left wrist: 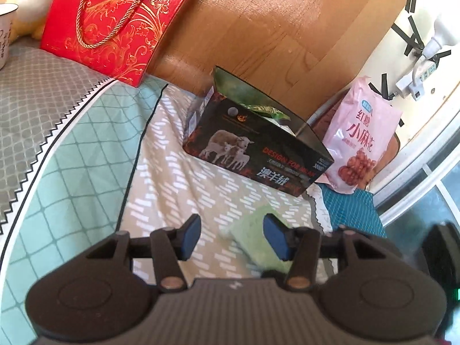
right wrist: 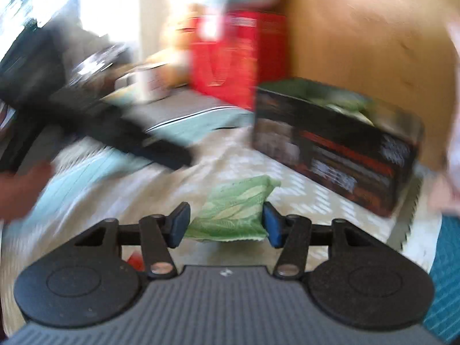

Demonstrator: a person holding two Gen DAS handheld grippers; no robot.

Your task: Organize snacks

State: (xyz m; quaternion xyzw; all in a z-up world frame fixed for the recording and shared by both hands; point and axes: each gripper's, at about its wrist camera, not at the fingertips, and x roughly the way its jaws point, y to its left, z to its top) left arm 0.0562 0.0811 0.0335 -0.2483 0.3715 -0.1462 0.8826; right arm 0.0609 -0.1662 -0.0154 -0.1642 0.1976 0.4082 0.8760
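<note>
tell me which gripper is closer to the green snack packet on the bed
Right. The right gripper has its open fingers on either side of the green snack packet; the left gripper is open just beside the packet, not around it.

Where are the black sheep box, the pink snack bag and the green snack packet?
black sheep box (left wrist: pixel 258 155): left wrist view, its printed front face.
pink snack bag (left wrist: pixel 362 135): left wrist view, middle of its front.
green snack packet (right wrist: pixel 233 212): right wrist view, its leaf-patterned face.
</note>
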